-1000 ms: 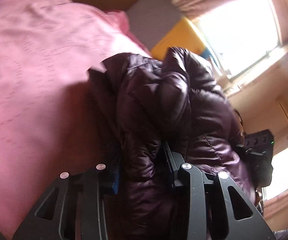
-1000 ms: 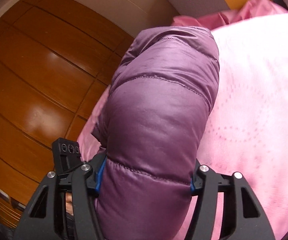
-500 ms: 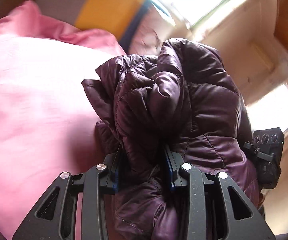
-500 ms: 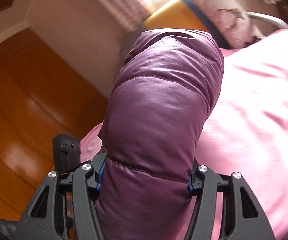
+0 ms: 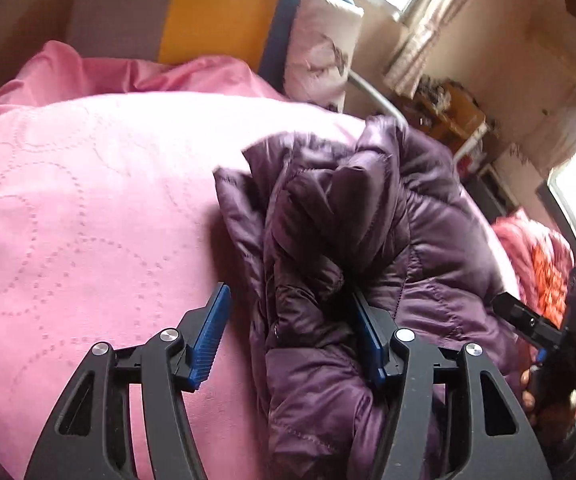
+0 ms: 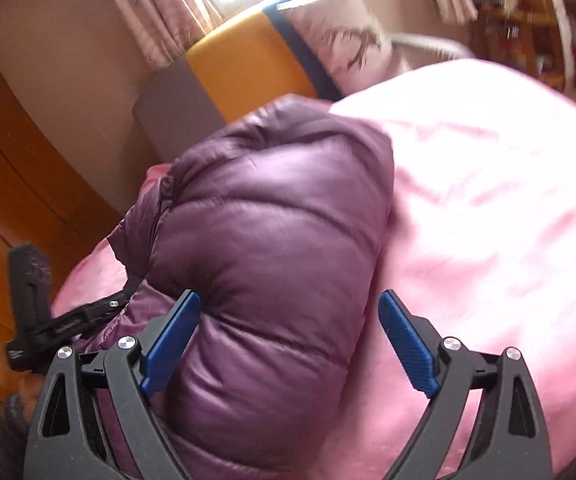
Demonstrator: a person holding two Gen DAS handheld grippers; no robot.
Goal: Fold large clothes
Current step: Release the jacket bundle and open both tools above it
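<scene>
A dark purple puffer jacket (image 5: 388, 240) lies bunched on the pink bed cover (image 5: 87, 220). My left gripper (image 5: 290, 338) has its jaws opening. A fold of the jacket sits between them against the right pad, and the left pad (image 5: 211, 336) stands clear of it. In the right wrist view the jacket's smooth quilted bulk (image 6: 271, 248) fills the gap of my right gripper (image 6: 290, 346), whose jaws are opening wide. Its right pad (image 6: 408, 348) is apart from the cloth. Each gripper shows at the edge of the other's view: the right gripper (image 5: 548, 320), the left gripper (image 6: 27, 300).
A grey and yellow cushion (image 5: 215, 12) and a floral pillow (image 5: 320, 52) stand at the head of the bed. A red-orange garment (image 5: 536, 256) lies at the far right. A wooden wardrobe (image 6: 15, 184) flanks the bed, and a cluttered shelf (image 5: 448, 116) stands under the window.
Both grippers' jaws have widened and no longer squeeze the jacket. The jacket has come down onto the bed cover, and both views have swung toward the head of the bed.
</scene>
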